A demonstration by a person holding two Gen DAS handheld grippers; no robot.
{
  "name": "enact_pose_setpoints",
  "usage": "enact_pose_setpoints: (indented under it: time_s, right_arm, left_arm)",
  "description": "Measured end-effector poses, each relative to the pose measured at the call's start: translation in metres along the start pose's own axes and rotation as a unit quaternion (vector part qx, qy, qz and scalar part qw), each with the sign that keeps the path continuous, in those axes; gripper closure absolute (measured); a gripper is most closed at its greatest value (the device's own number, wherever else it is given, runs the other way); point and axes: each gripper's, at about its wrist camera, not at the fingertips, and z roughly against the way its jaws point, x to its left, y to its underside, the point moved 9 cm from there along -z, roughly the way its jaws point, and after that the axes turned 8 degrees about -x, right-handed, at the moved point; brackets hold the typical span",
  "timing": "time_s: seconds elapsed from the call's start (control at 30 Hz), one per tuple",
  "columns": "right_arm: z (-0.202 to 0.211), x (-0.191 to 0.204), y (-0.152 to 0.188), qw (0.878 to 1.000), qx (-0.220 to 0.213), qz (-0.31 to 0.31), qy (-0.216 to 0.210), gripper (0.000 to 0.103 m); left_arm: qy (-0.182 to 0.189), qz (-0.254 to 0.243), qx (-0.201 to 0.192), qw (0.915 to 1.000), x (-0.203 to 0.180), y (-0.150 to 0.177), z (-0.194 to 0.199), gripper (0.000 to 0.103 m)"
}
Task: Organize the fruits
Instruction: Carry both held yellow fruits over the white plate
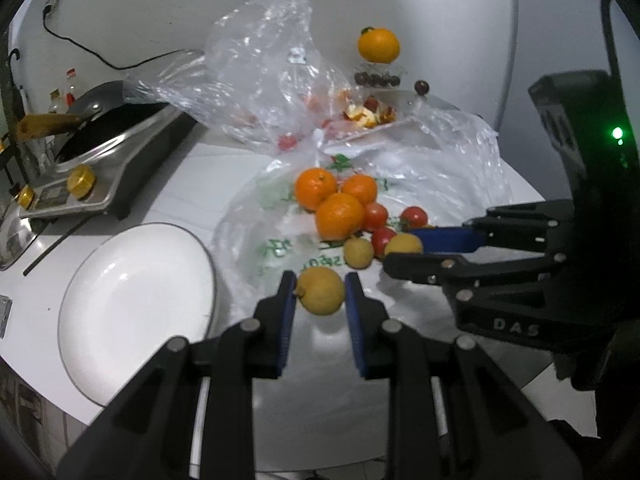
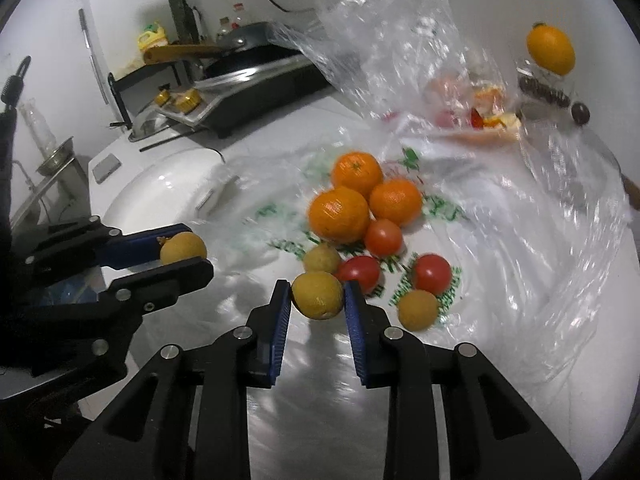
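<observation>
Three oranges (image 1: pixel 338 202) (image 2: pixel 358 200), three red tomatoes (image 2: pixel 384 236) and small yellow-brown fruits (image 2: pixel 322 259) lie on a flattened plastic bag (image 1: pixel 280 240). My left gripper (image 1: pixel 320 292) is shut on one yellow fruit (image 1: pixel 321 290), also seen in the right wrist view (image 2: pixel 184 247). My right gripper (image 2: pixel 317 295) is shut on another yellow fruit (image 2: pixel 318 295), seen in the left wrist view (image 1: pixel 403 245). A white plate (image 1: pixel 136 304) (image 2: pixel 160 188) lies left of the bag.
A stove with a black pan (image 1: pixel 100 132) stands at the back left. A crumpled clear bag (image 1: pixel 260 64) and a tray of peels (image 1: pixel 372 114) sit behind the fruit. An orange (image 1: pixel 378 45) rests on a jar at the back.
</observation>
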Motion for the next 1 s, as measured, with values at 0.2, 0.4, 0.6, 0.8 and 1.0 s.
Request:
enact_pose_setpoints:
  time_s: [0.2, 0.4, 0.6, 0.8, 1.0]
  right_arm:
    - [0.008, 0.024, -0.019, 1.0, -0.017, 0.02, -0.009, 0.074]
    - [0.012, 0.05, -0.037, 0.999, -0.032, 0.038, -0.021, 0.074]
    - [0.007, 0.076, -0.053, 0.997, -0.04, 0.051, -0.037, 0.073]
    - [-0.011, 0.103, -0.065, 0.996, -0.038, 0.063, -0.055, 0.073]
    - [-0.035, 0.128, -0.079, 0.994, -0.034, 0.08, -0.071, 0.073]
  left_arm:
    - [-0.012, 0.011, -0.018, 0.9997, 0.021, -0.002, 0.016, 0.078]
    - [-0.028, 0.026, -0.028, 0.9989, 0.048, 0.001, 0.03, 0.078]
    - [-0.052, 0.042, -0.032, 0.9973, 0.084, 0.008, 0.039, 0.078]
    - [-0.079, 0.05, -0.034, 0.9951, 0.119, 0.015, 0.042, 0.078]
    - [-0.106, 0.061, -0.035, 0.9919, 0.155, 0.021, 0.041, 0.078]
